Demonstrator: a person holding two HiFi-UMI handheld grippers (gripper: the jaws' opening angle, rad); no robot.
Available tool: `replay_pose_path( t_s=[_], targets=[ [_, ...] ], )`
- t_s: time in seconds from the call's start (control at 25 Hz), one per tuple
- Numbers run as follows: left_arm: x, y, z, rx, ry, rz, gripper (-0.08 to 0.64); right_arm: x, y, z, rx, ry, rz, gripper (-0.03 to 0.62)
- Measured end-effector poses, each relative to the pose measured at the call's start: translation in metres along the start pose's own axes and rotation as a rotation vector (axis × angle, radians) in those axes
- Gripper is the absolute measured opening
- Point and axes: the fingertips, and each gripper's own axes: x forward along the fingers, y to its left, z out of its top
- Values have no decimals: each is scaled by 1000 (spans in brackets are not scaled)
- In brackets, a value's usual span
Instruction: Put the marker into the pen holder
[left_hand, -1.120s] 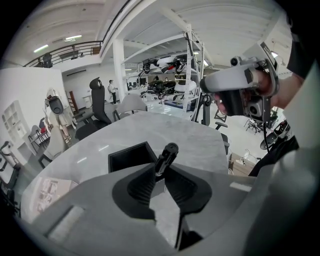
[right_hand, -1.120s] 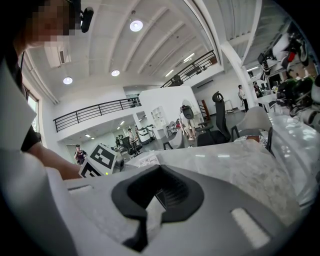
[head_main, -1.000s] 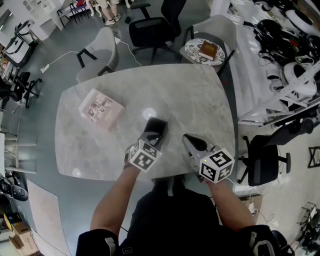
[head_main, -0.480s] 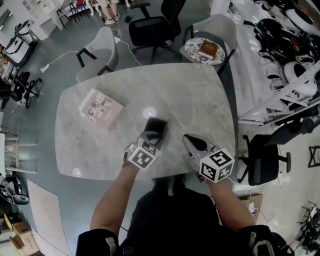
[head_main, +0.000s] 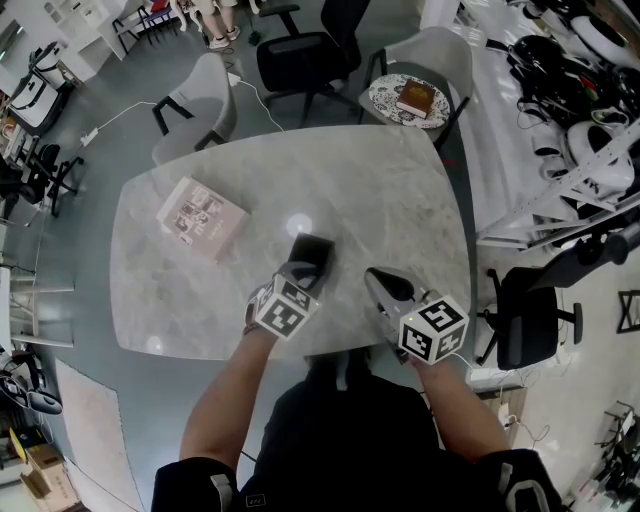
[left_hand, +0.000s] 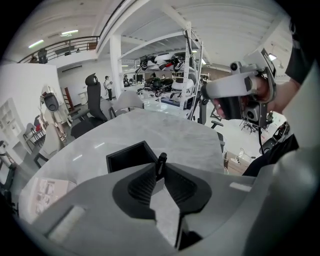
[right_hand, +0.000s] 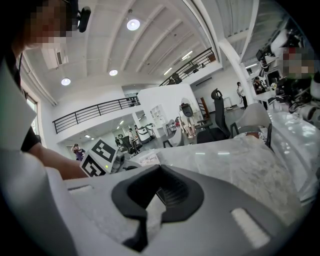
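Marker (left_hand: 160, 161) nipped by just-closing left gripper (left_hand: 159, 170) near pen holder (left_hand: 125, 153), right gripper (right_hand: 157, 190) closed, marble table (head_main: 380, 190), open office

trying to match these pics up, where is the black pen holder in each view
Head view: the pen holder stands mid-table, just below the picture's centre.
Left gripper view: the pen holder is left of centre, its open top showing.
Right gripper view: not in it.
Shared landmark: the pale book lying on the marble table; low left in the left gripper view, centre in the right gripper view.
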Motion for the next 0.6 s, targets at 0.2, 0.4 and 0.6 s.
replay_pose_path(
  t_s=[0.2,0.4,0.6],
  targets=[
    [-1,-2,-6,19,26,-21,78,1,0,0,2,2,-1,3],
    [2,-7,-4,104,38,-23,101,1,2,0,3,1,1,3],
    [3,-9,-2,106,36,-22,111,-1,1,0,1,4,0,3]
  ],
)
